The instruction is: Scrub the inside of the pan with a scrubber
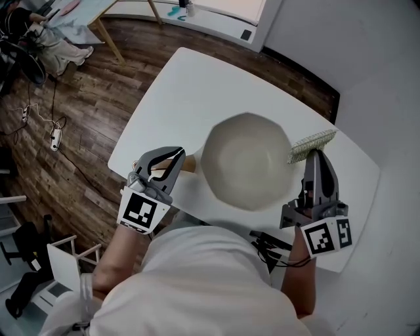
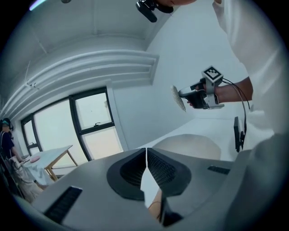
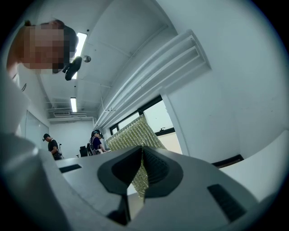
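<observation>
A cream pan (image 1: 246, 161) sits mid-table with its inside facing up, also showing in the left gripper view as the pan (image 2: 192, 146). Its wooden handle (image 1: 189, 164) points left. My left gripper (image 1: 176, 156) hovers at the handle's end, and the left gripper (image 2: 146, 155) has its pads meeting; a strip of wood shows below them. My right gripper (image 1: 314, 155) is shut on a yellow-green mesh scrubber (image 1: 313, 142) at the pan's right rim. The scrubber (image 3: 131, 135) sticks up past the right gripper (image 3: 142, 153), and across the table I see the scrubber (image 2: 177, 98).
The white table (image 1: 184, 92) has its left edge close to my left hand, with wooden floor (image 1: 79, 118) beyond. A white wall rises on the right. A black cable (image 1: 270, 243) hangs near my body. Another table (image 1: 98, 13) and people stand far off.
</observation>
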The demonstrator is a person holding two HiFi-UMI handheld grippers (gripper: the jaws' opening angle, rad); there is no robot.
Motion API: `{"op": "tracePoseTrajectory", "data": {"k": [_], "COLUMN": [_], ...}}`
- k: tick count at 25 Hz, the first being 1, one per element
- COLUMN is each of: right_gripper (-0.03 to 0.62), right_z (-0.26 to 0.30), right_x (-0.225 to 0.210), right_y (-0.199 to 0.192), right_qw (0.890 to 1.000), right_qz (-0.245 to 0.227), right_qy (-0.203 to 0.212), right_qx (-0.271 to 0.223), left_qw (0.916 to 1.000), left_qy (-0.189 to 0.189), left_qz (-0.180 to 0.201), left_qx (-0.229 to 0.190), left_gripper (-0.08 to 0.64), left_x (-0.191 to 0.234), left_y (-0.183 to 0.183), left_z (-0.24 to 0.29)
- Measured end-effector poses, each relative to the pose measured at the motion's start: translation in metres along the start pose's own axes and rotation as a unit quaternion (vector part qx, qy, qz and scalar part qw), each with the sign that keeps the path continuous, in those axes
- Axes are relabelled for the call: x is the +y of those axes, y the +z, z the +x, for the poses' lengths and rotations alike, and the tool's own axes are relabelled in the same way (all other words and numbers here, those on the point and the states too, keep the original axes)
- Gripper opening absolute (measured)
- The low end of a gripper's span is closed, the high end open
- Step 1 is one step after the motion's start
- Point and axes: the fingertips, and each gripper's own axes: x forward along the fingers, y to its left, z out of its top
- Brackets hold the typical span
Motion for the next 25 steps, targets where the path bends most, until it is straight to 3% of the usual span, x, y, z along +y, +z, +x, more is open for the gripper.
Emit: {"op": "tracePoseTrajectory", "data": {"k": [7,16,21,25], "right_gripper": [0.028,0.028,0.028,0.028], "right_z": [0.003,0.008,0.012,0.013], "right_x": [0.001,-0.005,-0.006,-0.005], "right_y": [-0.011,-0.021,-0.027,-0.03], "right_qw": [1.0,1.0,1.0,0.999], "right_qz": [0.004,0.008,0.009,0.009], "right_qy": [0.004,0.0,-0.002,0.001], "right_qx": [0.012,0.023,0.029,0.032], "left_qw": [0.9912,0.9763,0.9537,0.9352], "left_qy": [-0.061,-0.133,-0.189,-0.215], "left_qz": [0.088,0.1,0.126,0.147], "left_qx": [0.077,0.139,0.197,0.241], "left_gripper": [0.014,0.043,0.157,0.195], "left_x": [-0.017,-0.036,-0.046,-0.051], "left_y": [-0.03,-0.062,-0.092,-0.11], "left_z": [0.013,0.022,0.023,0.026]}}
